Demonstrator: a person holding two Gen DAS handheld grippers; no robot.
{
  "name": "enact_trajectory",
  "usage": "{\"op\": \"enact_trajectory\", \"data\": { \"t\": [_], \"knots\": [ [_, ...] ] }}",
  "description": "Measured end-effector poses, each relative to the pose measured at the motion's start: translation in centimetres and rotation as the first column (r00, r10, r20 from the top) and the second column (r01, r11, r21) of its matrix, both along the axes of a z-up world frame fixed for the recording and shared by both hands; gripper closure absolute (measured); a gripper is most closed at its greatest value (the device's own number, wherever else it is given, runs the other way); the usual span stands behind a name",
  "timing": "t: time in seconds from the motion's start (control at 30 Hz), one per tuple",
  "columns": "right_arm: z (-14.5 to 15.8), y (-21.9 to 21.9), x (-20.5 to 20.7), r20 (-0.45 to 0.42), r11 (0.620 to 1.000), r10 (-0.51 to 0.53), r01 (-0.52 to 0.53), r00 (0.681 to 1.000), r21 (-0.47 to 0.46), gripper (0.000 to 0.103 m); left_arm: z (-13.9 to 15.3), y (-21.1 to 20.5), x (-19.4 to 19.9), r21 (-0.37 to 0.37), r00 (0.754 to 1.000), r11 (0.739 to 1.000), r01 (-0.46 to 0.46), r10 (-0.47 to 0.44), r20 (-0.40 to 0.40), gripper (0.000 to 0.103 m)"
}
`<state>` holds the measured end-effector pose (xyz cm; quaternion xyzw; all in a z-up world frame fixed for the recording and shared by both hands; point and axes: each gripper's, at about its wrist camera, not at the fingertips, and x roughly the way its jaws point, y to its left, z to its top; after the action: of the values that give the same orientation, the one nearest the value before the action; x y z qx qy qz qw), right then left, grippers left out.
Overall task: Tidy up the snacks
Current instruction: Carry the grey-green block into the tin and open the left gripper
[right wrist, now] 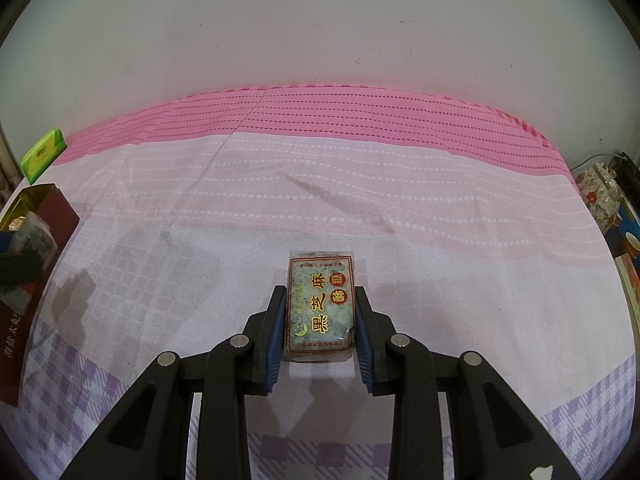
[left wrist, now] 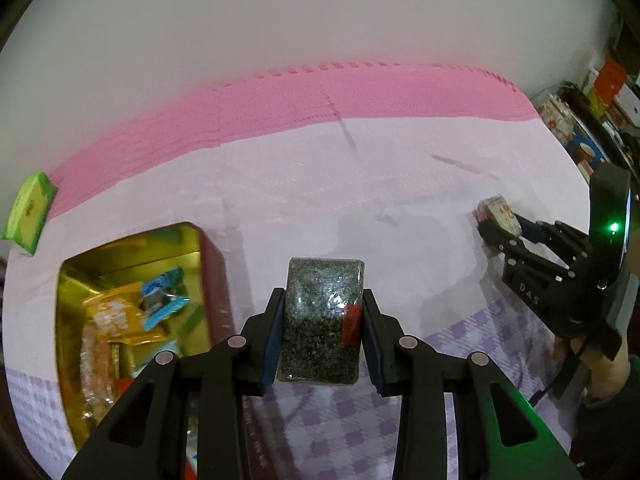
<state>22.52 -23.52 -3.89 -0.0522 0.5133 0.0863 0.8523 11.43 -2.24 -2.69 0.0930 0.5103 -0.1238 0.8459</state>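
The left gripper point(left wrist: 323, 334) is clamping a clear-wrapped rectangular block of dark speckled sesame snack point(left wrist: 322, 320) between its blue pads, holding it in the air just to the right of the open gold-lined rectangular tin with maroon sides point(left wrist: 208, 276), which is sitting on the table point(left wrist: 360, 184) under a pink, white and lilac checked cloth and is holding orange, blue and clear snack packets point(left wrist: 120, 320). The right gripper point(right wrist: 321, 328) is gripping a second wrapped sesame block with a red-bordered label and yellow characters point(right wrist: 322, 308), its jaws drawn narrow against the block's sides, low over the cloth near the table's middle, well apart from the tin. A small green box point(left wrist: 30, 210) is lying at the far left edge beside the wall
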Motion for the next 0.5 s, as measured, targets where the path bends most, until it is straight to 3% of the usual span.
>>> {"op": "enact_trajectory", "data": {
  "t": [0.5],
  "knots": [
    [-0.1,0.1,0.0,0.002,1.000,0.003,-0.003,1.000,-0.012,0.074,2.5,6.7,-0.3,0.017,0.988,0.989,-0.145,0.144,0.061,0.067]
  ]
}}
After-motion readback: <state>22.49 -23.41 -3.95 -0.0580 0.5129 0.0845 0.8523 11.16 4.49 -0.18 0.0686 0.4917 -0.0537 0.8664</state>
